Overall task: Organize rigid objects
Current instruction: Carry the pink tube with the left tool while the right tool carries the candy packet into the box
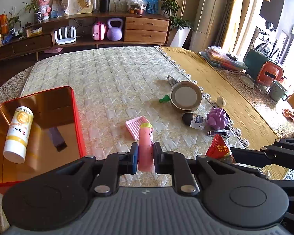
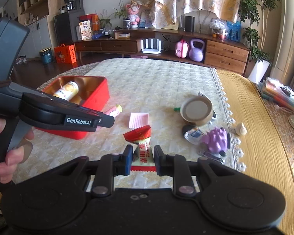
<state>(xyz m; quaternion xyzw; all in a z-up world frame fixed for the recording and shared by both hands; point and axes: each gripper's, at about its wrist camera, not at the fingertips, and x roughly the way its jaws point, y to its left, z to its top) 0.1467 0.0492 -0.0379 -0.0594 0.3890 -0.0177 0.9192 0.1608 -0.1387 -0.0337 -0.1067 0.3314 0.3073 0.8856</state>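
Note:
My left gripper (image 1: 145, 152) is shut on a pink tube with a yellow-green cap (image 1: 145, 146), held above the quilted mat just right of the red tin box (image 1: 74, 117); the tube also shows in the right wrist view (image 2: 114, 111). A white and yellow bottle (image 1: 18, 133) lies in the box (image 2: 100, 96). My right gripper (image 2: 142, 156) is shut on a red and white snack packet (image 2: 142, 146), which also shows in the left wrist view (image 1: 218, 147). A pink ridged soap dish (image 1: 135, 126) lies on the mat ahead.
A round metal tin (image 1: 186, 97), a green cap (image 1: 164, 98), a small clear bottle with black cap (image 1: 195, 119), a purple spiky toy (image 1: 218, 118) and a nail clipper (image 2: 212, 156) lie at the mat's right. A mug (image 1: 277, 91) and books stand on the far right.

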